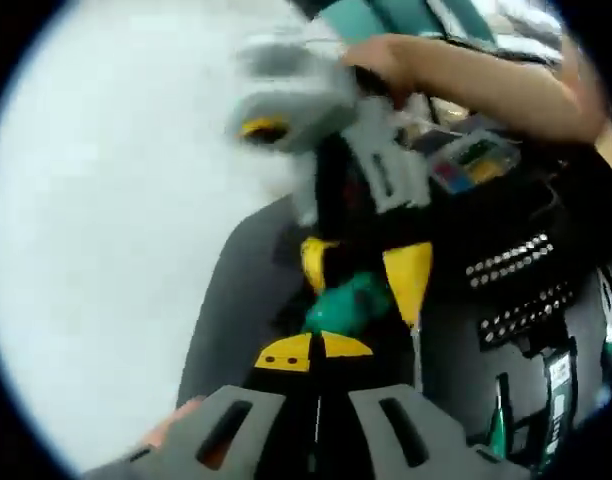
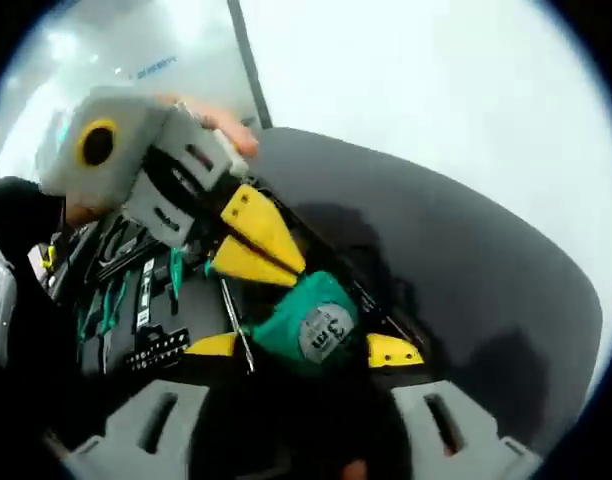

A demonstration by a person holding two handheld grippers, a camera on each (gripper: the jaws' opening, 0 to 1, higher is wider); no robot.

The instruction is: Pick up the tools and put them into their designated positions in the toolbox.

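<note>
A green-handled screwdriver hangs over the open black toolbox, its grey end cap facing the right gripper view. My right gripper is shut on that green handle, one yellow jaw on each side. In the left gripper view the same handle sits between the right gripper's yellow jaws, which come down from above. My left gripper has its yellow-tipped jaws together, with the tips against the handle's near edge. In the right gripper view the left gripper comes in from the upper left.
The toolbox holds rows of silver bits, green-handled drivers and a small parts case. It lies on a dark grey mat on a white table. A person's forearm crosses above.
</note>
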